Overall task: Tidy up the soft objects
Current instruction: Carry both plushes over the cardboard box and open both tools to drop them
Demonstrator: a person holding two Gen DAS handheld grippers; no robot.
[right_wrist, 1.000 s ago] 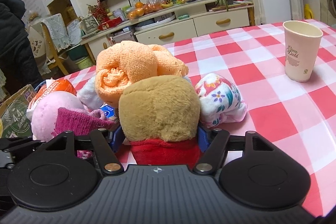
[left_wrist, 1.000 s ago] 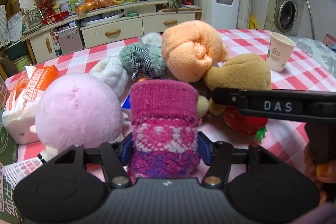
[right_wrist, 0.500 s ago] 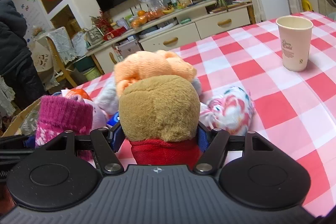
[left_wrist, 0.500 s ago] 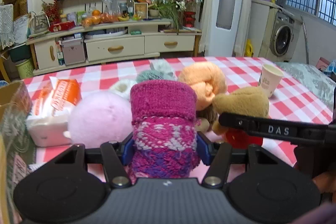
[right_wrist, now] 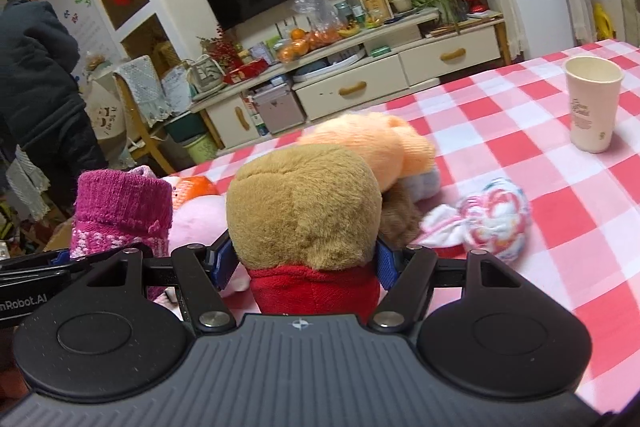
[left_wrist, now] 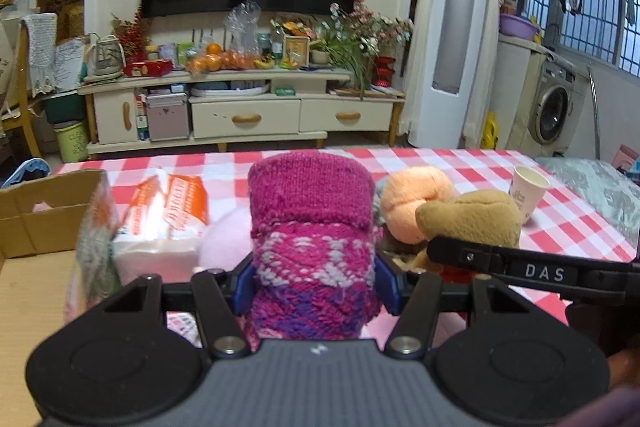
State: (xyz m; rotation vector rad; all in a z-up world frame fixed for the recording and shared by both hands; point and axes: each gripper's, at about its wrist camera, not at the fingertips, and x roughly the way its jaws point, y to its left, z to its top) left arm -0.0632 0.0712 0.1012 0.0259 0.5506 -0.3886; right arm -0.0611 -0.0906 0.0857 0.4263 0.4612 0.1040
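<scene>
My left gripper (left_wrist: pixel 314 283) is shut on a magenta knitted sock bundle (left_wrist: pixel 312 223), held above the checked table (left_wrist: pixel 560 239). My right gripper (right_wrist: pixel 302 259) is shut on a tan plush toy with a red shirt (right_wrist: pixel 304 203). That toy (left_wrist: pixel 472 215) and the right gripper's side show at the right of the left wrist view. The sock bundle (right_wrist: pixel 120 215) shows at the left of the right wrist view. An orange rolled towel (right_wrist: pixel 372 143) and a pink round plush (right_wrist: pixel 196 219) lie behind. A floral rolled cloth (right_wrist: pixel 492 219) lies to the right.
An open cardboard box (left_wrist: pixel 44 211) stands at the table's left. A tissue pack (left_wrist: pixel 164 223) lies beside it. A paper cup (right_wrist: pixel 592 103) stands at the far right. A person in dark clothes (right_wrist: pixel 36 75) stands at the left, beyond the table. A TV cabinet (left_wrist: pixel 248 107) lines the back wall.
My left gripper has risen and drawn back with the sock bundle, so the pile looks lower and farther. The cardboard box has come into view. The right gripper has tilted only slightly.
</scene>
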